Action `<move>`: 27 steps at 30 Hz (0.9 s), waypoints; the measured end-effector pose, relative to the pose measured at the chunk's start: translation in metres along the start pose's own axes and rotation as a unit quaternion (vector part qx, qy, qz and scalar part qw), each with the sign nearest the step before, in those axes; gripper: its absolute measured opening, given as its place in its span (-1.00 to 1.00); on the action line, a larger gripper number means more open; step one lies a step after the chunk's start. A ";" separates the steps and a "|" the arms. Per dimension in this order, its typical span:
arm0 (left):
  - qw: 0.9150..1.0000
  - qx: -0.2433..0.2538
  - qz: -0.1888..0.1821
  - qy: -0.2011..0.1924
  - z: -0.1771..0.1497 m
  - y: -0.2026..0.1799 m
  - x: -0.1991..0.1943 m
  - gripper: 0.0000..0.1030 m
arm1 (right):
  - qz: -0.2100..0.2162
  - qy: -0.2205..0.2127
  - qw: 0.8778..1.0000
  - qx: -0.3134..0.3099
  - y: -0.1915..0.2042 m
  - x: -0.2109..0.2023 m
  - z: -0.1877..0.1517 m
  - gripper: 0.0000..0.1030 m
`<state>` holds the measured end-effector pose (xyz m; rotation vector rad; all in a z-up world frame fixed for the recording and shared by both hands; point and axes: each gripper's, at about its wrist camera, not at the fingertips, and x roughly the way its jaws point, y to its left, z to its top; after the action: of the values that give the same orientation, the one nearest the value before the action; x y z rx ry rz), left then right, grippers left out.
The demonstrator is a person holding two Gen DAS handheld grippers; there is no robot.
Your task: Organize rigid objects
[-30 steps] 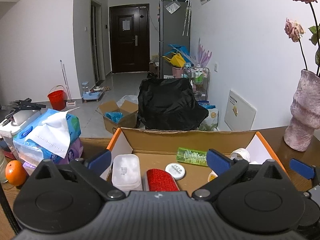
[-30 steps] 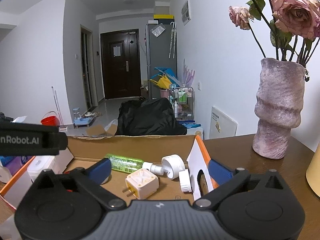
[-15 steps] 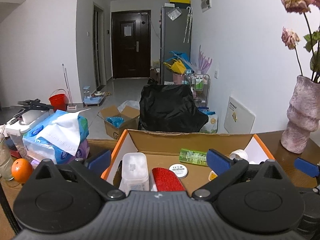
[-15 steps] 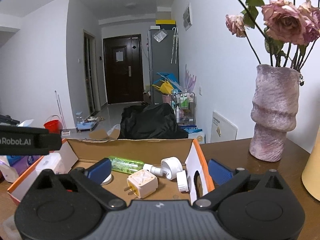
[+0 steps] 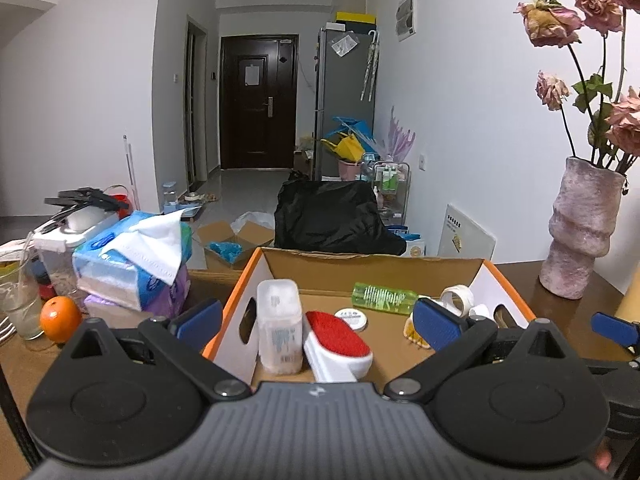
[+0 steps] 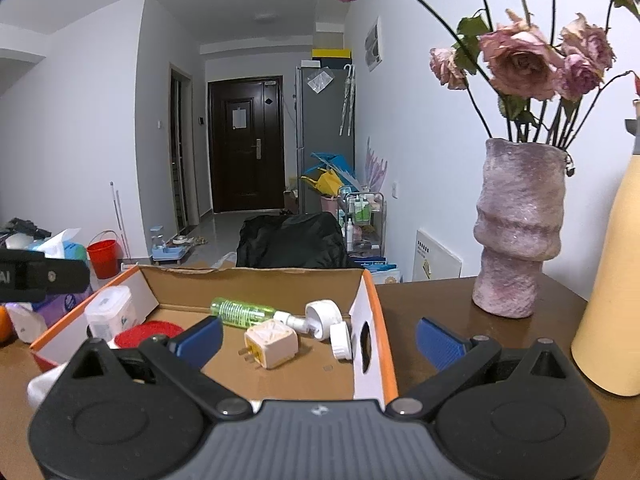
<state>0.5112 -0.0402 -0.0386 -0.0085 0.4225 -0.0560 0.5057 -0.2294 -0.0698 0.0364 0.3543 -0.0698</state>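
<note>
Tabletop box (image 5: pixel 472 268); both grippers (fingers apart) level.

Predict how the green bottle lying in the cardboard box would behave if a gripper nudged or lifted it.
The green bottle lies on its side and looks cylindrical, so a sideways nudge would probably roll it. Its clear plastic looks smooth, so it may slip in the jaws. The white pump head makes one end bulkier, so it may tilt if lifted off-centre.
</note>
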 end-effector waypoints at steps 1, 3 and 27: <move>1.000 0.001 0.001 -0.001 -0.002 0.001 -0.003 1.00 | 0.001 0.000 1.000 0.000 -0.001 -0.004 -0.002 1.00; 1.000 0.003 0.004 -0.004 -0.007 0.001 -0.011 1.00 | 0.001 -0.001 1.000 0.000 -0.003 -0.013 -0.005 1.00; 0.999 0.004 0.045 0.003 -0.062 0.030 -0.097 1.00 | -0.008 -0.006 1.000 -0.017 -0.014 -0.101 -0.047 1.00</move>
<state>0.3988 -0.0042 -0.0554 0.0175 0.4286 0.0303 0.3935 -0.2350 -0.0792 -0.0004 0.3428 -0.0806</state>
